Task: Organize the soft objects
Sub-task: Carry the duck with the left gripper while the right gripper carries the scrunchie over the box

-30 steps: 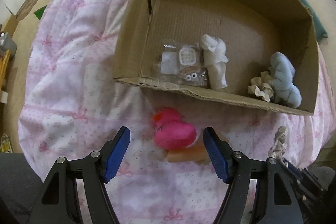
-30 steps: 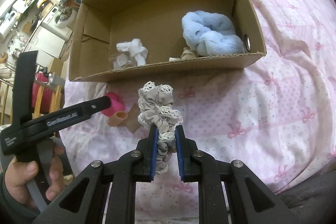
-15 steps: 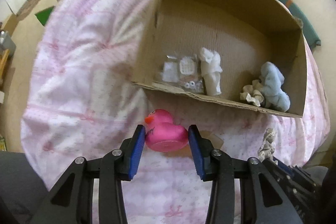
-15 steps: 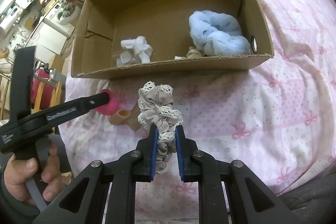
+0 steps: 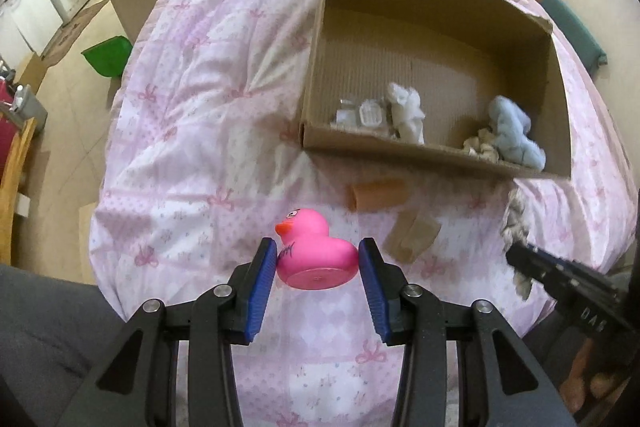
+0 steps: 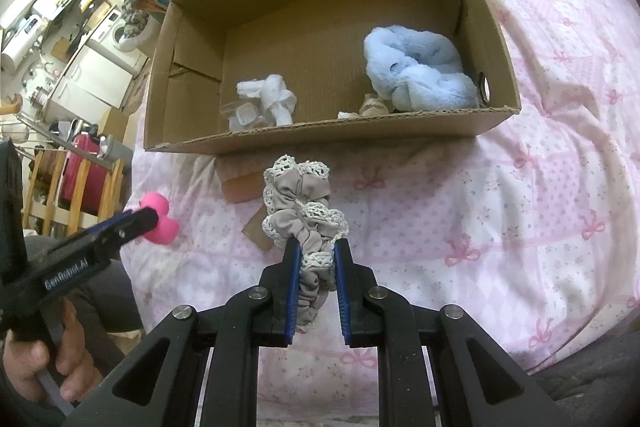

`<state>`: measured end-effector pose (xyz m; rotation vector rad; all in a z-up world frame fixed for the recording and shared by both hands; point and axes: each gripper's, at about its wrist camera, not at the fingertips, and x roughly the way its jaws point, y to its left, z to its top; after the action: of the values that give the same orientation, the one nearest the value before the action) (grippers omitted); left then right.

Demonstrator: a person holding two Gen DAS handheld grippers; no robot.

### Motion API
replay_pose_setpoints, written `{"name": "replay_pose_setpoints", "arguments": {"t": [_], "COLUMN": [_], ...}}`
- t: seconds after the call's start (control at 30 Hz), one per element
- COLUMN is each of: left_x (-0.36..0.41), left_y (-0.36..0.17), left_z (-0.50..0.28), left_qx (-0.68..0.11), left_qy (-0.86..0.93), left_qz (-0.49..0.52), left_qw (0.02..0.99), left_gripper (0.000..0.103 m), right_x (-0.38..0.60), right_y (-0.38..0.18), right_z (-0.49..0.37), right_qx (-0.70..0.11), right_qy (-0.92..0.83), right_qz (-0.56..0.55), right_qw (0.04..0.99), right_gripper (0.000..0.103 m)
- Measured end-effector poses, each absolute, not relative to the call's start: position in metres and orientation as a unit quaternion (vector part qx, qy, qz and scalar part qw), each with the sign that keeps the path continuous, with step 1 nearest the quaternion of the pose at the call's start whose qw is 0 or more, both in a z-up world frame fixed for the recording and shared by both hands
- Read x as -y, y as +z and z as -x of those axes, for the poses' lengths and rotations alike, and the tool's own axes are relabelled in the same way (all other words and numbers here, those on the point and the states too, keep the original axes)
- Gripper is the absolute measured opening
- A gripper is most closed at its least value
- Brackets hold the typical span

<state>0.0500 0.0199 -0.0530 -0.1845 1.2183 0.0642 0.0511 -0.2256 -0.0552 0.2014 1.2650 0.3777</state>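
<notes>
Left claw [image 5: 318, 263] grips pink duck [image 5: 314, 251] – right claw [image 6: 316, 263] pinches scrunchie [image 6: 302, 207]

one pink duck [image 5: 316, 251], three scrunchies [image 6: 304, 203], one cardboard box [image 6: 320, 137], two grippers [image 5: 318, 285]

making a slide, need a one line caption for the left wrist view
Left gripper holds a pink duck above the quilt, facing an open box of soft items.

My left wrist camera looks forward and down along my left tool [image 5: 318, 263] toward the cardboard box [image 5: 400, 147] on the bed [image 5: 192, 131]. My right camera faces the same box [image 6: 320, 137] from nearer (each view catches the other tool at its edge).
</notes>
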Motion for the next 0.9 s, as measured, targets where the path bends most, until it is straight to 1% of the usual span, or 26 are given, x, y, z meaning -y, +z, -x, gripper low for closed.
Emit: {"name": "replay_pose_setpoints", "arguments": {"t": [0.3, 0.47, 0.53, 0.67, 0.9], "left_x": [-0.009, -0.012, -0.014, -0.015, -0.031], "left_y": [-0.053, -0.037, -0.028, -0.014, 0.007], "left_z": [-0.049, -0.045, -0.037, -0.022, -0.039], "left_qx": [-0.565, -0.557, -0.56, -0.544, -0.525], "left_qy": [0.035, 0.034, 0.022, 0.026, 0.032], "left_qz": [0.065, 0.072, 0.083, 0.045, 0.066], "left_qw": [0.822, 0.827, 0.824, 0.838, 0.848], "left_gripper": [0.039, 0.039, 0.039, 0.039, 0.039], "right_x": [0.225, 0.225, 0.226, 0.234, 0.24], "right_y": [-0.052, -0.044, -0.037, -0.021, 0.013], "right_z": [-0.048, -0.043, -0.038, -0.027, -0.035], "right_qx": [-0.585, -0.58, -0.578, -0.565, -0.517], "right_qy": [0.173, 0.184, 0.186, 0.197, 0.208], "right_qz": [-0.089, -0.091, -0.087, -0.102, -0.114], "right_qw": [0.788, 0.789, 0.79, 0.794, 0.823], "right_gripper": [0.018, 0.018, 0.018, 0.018, 0.018]}}
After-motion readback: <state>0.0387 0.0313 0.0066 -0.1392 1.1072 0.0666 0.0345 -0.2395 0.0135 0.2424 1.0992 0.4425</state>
